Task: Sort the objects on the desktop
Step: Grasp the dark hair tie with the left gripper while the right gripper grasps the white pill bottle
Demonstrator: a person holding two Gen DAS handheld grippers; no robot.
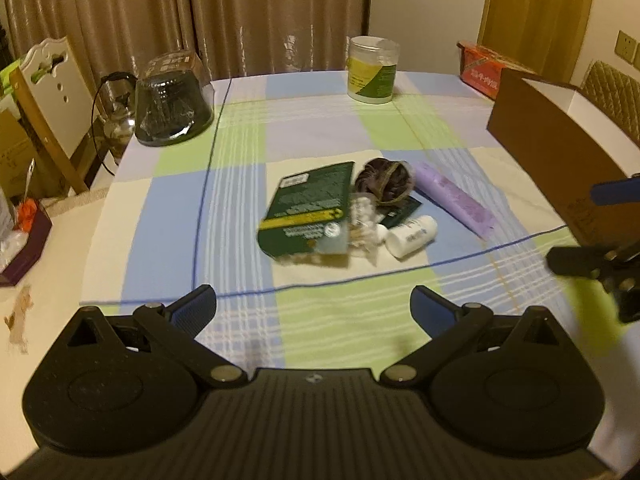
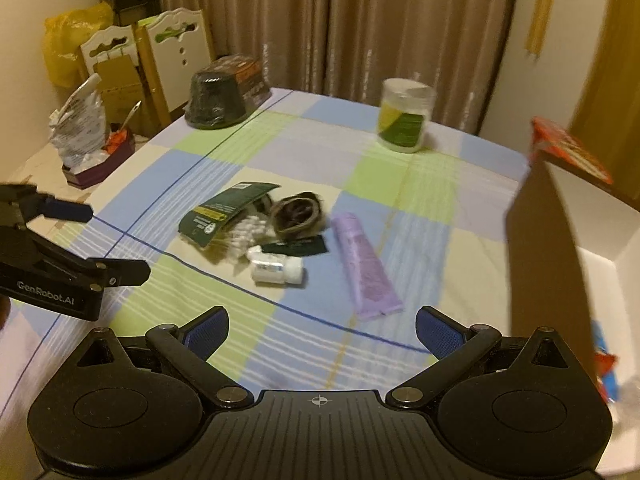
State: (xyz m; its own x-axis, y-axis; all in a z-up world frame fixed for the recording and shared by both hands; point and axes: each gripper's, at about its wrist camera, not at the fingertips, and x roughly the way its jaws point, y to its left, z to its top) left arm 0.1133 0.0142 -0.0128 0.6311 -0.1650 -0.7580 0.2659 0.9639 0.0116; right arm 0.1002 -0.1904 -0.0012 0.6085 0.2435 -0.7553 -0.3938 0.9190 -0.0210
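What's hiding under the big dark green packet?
Cotton swabs poke out from under the green packet, beside a white bottle. How far the swabs reach beneath it, and whether anything else lies there, is covered by the packet.

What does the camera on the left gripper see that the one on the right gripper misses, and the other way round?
Only the left wrist view shows the glass kettle beside the table. Only the right wrist view shows the yellow bag in the corner and the inside of the cardboard box. Both show the purple tube, the white bottle, the dark green packet, the jar and the checked tablecloth. Both grippers are open.
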